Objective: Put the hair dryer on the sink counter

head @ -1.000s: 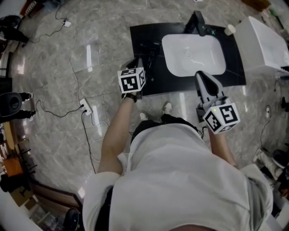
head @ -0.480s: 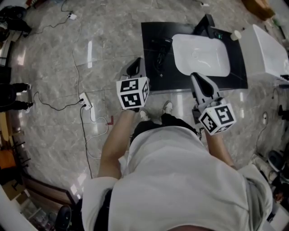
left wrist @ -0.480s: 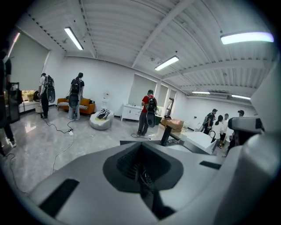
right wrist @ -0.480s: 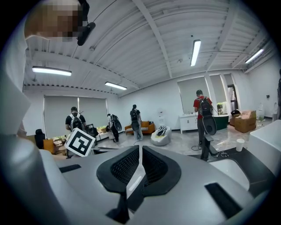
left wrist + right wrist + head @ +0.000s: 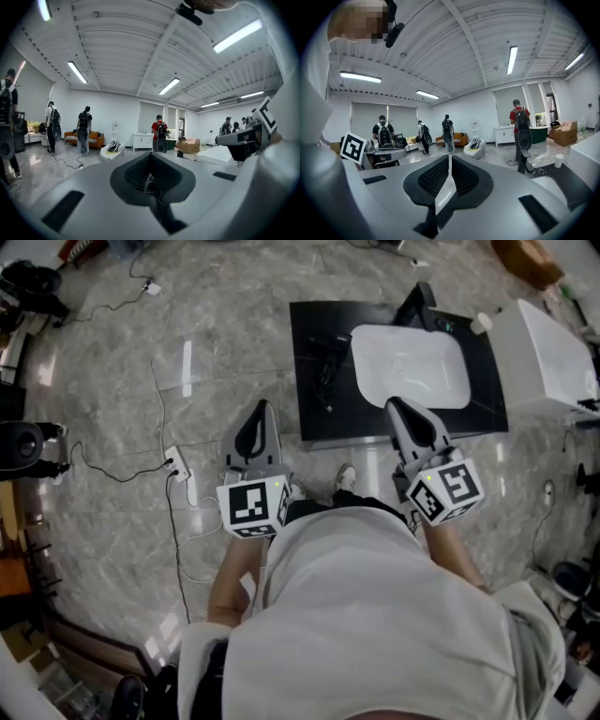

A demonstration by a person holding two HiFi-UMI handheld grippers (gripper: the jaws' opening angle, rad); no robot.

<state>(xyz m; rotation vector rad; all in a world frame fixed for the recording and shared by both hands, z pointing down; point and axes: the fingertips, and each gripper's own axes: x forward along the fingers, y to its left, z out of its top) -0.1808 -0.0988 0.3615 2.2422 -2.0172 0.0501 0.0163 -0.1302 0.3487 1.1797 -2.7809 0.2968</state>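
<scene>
Nearest, the person in a white shirt point(image 5: 375, 615) stood at the near edge of the black rectangular sink counter point(image 5: 307, 423), holding both tools out in front. The left gripper point(image 5: 260, 406), grey with a marker cube at its rear, hung over the grey marble floor point(image 5: 187, 352), left of the counter's near-left corner. Its jaws were clenched together with nothing between them. The right gripper point(image 5: 396, 405) reached across the counter's near edge, just short of the white oval basin point(image 5: 412, 367). Its jaw tips met too, leaving only a thin sliver of light behind them, and they gripped nothing.

A white power strip point(image 5: 178, 465) with its cable lay on the floor to the left. The black hair dryer point(image 5: 330, 367) lay on the left part of the counter, just beside the basin's left rim and well apart from both grippers. Farther off, a dark faucet point(image 5: 415, 304) stood at the basin's far side, and a small white cup point(image 5: 481, 322) sat at the counter's far-right corner. In the gripper views, people with backpacks stood far across the room.
</scene>
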